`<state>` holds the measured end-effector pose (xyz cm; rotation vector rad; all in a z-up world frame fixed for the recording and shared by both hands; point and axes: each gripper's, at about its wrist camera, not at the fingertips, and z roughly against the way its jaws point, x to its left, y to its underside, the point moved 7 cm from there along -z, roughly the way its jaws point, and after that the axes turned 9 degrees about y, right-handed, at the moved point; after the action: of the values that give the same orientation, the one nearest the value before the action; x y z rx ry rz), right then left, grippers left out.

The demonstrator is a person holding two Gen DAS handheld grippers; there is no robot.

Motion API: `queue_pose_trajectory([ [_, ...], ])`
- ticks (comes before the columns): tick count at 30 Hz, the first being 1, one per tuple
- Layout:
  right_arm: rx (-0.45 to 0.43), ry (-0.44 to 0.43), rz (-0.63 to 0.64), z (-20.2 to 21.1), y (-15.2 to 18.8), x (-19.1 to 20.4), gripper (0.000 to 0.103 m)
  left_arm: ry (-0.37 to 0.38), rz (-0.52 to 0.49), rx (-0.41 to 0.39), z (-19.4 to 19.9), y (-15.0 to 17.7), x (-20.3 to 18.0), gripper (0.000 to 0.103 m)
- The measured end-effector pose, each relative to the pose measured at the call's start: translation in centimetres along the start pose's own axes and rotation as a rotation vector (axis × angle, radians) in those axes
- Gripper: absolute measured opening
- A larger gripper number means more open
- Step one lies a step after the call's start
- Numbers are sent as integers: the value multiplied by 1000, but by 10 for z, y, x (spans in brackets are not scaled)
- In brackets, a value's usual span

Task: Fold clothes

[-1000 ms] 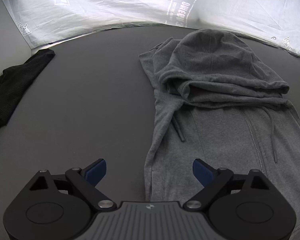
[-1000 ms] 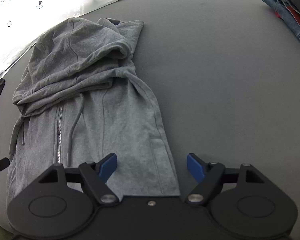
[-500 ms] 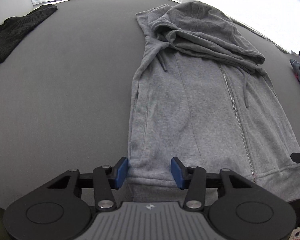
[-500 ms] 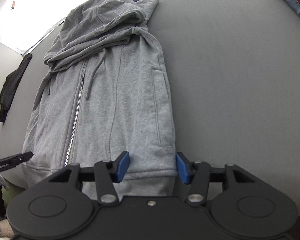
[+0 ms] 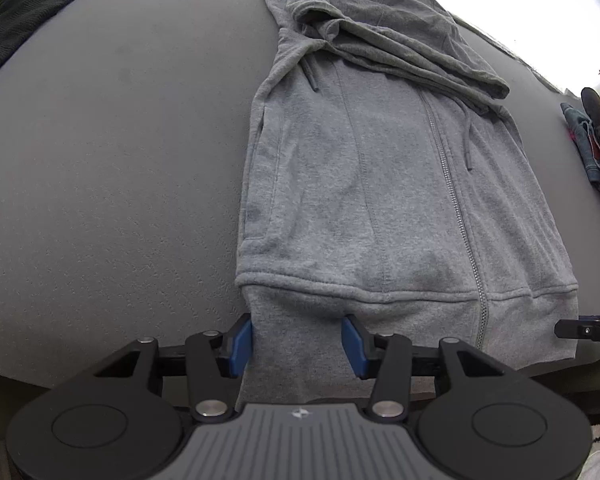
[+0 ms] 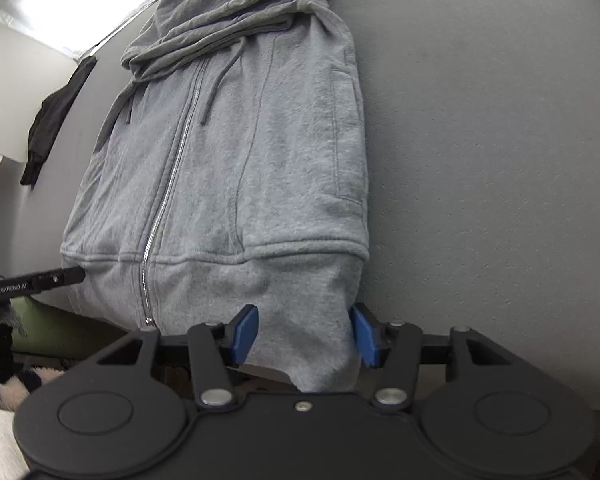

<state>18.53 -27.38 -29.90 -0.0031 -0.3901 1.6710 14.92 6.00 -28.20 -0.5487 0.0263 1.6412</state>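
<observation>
A grey zip hoodie [image 5: 379, 180] lies flat on the grey table [image 5: 120, 160], hood at the far end, bottom hem hanging over the near edge. My left gripper [image 5: 296, 340] straddles the hem's left corner. The cloth lies smooth between its blue pads [image 5: 240, 340], with no visible pinch. In the right wrist view the same hoodie [image 6: 240, 152] shows its zip left of centre. My right gripper [image 6: 307, 334] straddles the hem's right corner; its jaws are closing with the cloth between them, unpinched. The tip of each gripper shows in the other's view.
A black garment [image 5: 24, 16] lies at the table's far left corner. Denim and dark clothes [image 5: 595, 140] are piled at the right edge. Bare table [image 6: 479, 140] spreads to the right of the hoodie. The table's near edge runs just under both grippers.
Both grippers pulled back from the hoodie's body to its hem at the near edge and tipped further down. Their jaws narrowed from wide to about half around the hem corners.
</observation>
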Motion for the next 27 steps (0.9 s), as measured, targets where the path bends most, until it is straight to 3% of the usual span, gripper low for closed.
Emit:
queue_pose_trajectory([
  [5, 27, 60, 20, -1, 3, -4, 27, -37, -25, 29, -4, 2, -2, 44],
  [7, 31, 64, 18, -1, 3, -7, 20, -104, -41, 23, -2, -1, -1, 7],
  [8, 23, 66, 11, 0, 1, -7, 7, -89, -36, 5, 3, -5, -3, 5],
  [12, -55, 23, -34, 25, -10, -6, 6, -10, 27, -88, 33, -29, -11, 5],
  [21, -331, -303, -394, 101, -88, -16, 4, 164, 146, -349, 107, -99, -35, 4],
  [27, -474, -389, -490, 116, -130, -16, 4, 178, 212, -533, 125, -147, -43, 3],
])
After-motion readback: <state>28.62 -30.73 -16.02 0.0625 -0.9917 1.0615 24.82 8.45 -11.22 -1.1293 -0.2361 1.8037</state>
